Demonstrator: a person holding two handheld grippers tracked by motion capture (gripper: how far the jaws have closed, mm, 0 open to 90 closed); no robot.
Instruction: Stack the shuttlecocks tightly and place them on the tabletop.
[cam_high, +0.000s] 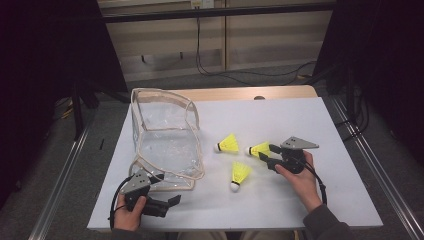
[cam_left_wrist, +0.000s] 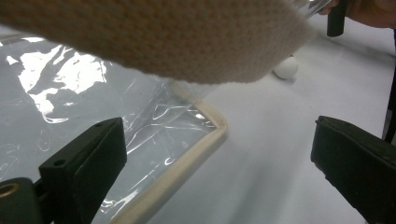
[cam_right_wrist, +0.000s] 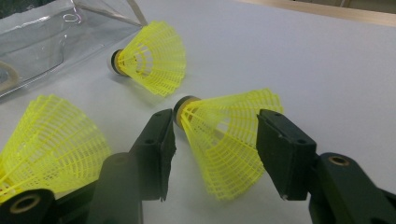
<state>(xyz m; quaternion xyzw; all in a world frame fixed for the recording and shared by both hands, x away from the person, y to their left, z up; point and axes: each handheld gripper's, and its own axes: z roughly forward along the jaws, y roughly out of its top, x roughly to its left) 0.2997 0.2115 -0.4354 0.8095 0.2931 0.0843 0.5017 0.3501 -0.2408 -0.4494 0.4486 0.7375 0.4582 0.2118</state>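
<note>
Three yellow shuttlecocks lie on the white table right of a clear plastic bag (cam_high: 167, 140) with beige trim. My right gripper (cam_high: 266, 152) lies low on the table, its jaws on either side of the rightmost shuttlecock (cam_high: 260, 149). In the right gripper view the jaws of this gripper (cam_right_wrist: 215, 119) flank the skirt of that shuttlecock (cam_right_wrist: 224, 140); the right jaw touches it and a thin gap shows at the left jaw. My left gripper (cam_high: 172, 205) rests open at the front left, by the bag's lower flap. The trimmed corner of the flap (cam_left_wrist: 205, 140) lies between the jaws of the left gripper (cam_left_wrist: 218, 125).
A second shuttlecock (cam_high: 228, 144) (cam_right_wrist: 149, 58) lies close to the bag's right side. The third (cam_high: 239, 175) (cam_right_wrist: 46, 140) lies nearer the front, its white cork (cam_left_wrist: 286, 68) toward me. A blurred beige strip (cam_left_wrist: 163, 37) hangs across the top of the left gripper view.
</note>
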